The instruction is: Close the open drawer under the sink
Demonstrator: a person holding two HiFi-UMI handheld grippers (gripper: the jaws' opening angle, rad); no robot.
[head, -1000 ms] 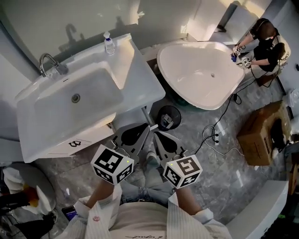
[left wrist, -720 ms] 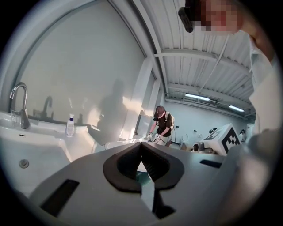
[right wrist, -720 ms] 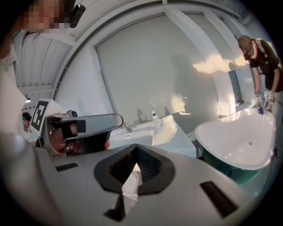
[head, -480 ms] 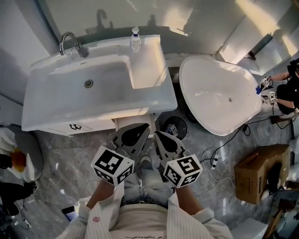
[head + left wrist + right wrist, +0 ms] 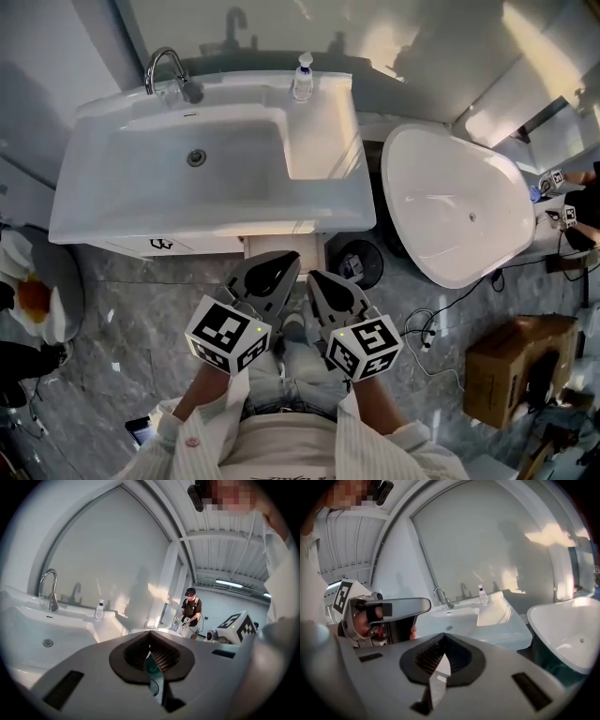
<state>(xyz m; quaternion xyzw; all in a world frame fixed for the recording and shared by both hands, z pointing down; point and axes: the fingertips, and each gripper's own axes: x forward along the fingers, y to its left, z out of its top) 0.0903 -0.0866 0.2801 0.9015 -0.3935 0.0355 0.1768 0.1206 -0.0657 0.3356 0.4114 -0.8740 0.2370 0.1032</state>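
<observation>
Two handheld grippers are held low in front of the person's body, side by side, both tips pointing forward toward the sink unit [image 5: 216,178]. The left gripper [image 5: 284,257] and the right gripper [image 5: 315,278] angle slightly toward each other, with marker cubes uppermost and striped shirt cuffs [image 5: 192,427] behind them.

Left claw: the padded tips meet and nothing is held between them, as confirmed in the left gripper view [image 5: 150,645]. Right claw: likewise closed tip to tip and empty in the right gripper view [image 5: 442,657], which also shows a hand [image 5: 370,620] wrapped around the left gripper's grip.

Drawer [image 5: 281,245]: it sits under the front edge of the sink, toward the right half of the unit, directly ahead of both grippers. Its pale top edge projects as a narrow strip beyond the basin's rim, so it stands partly out. From above, the left gripper's tip lies at that strip; contact cannot be confirmed. The right gripper's tip sits slightly back from it.

Surroundings: a white bathtub [image 5: 459,216] stands to the right of the sink, on a grey marbled floor [image 5: 122,319].
</observation>
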